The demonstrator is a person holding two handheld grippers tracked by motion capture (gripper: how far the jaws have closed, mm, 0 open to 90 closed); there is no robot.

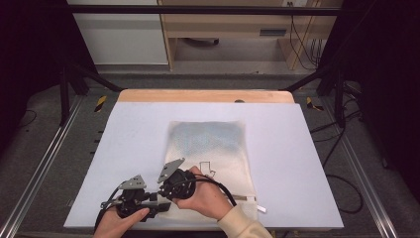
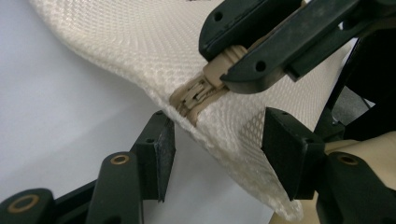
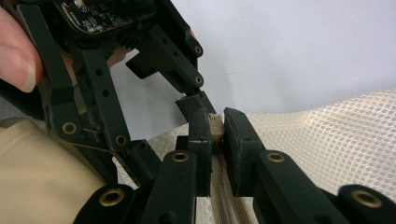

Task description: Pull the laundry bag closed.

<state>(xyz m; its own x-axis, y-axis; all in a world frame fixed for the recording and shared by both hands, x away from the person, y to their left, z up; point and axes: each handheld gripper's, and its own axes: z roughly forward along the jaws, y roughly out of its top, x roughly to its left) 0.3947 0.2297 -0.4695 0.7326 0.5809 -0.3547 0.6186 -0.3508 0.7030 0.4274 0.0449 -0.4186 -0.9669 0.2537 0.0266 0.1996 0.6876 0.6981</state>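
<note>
- We take the mesh bag (image 1: pixel 210 148) as our landmark: a cream, net-textured pouch lying flat on the pale blue mat (image 1: pixel 124 148), with a small black outline drawing printed on its near half.
- Along the bag's near edge runs a tan zipper (image 2: pixel 196 95), and both grippers work at the bag's near left corner.
- Our right gripper (image 3: pixel 215 128) is clenched on the zipper pull (image 3: pixel 215 125); in the right gripper view the beige tab sits pinched between the two black pads, with the zipper tape running down below them.
- In the left gripper view we see the same grip from the other side: the right gripper's jaws come in from the top right and clamp the beige pull (image 2: pixel 224 63) just above the bag's edge.
- Our left gripper (image 2: pixel 217 149) has its jaws on either side of the bag's corner, just below the zipper's end. The pads stand apart from the fabric, one at each side, so we read it as released, with the mesh between the jaws but not yet pressed.
- In the high view the left gripper (image 1: pixel 136 201) lies at the bag's near left corner, and the right hand (image 1: pixel 208 196) rests over the bag's near edge.
- A white tag (image 1: pixel 261 208) lies just off the bag's near right corner.
</note>
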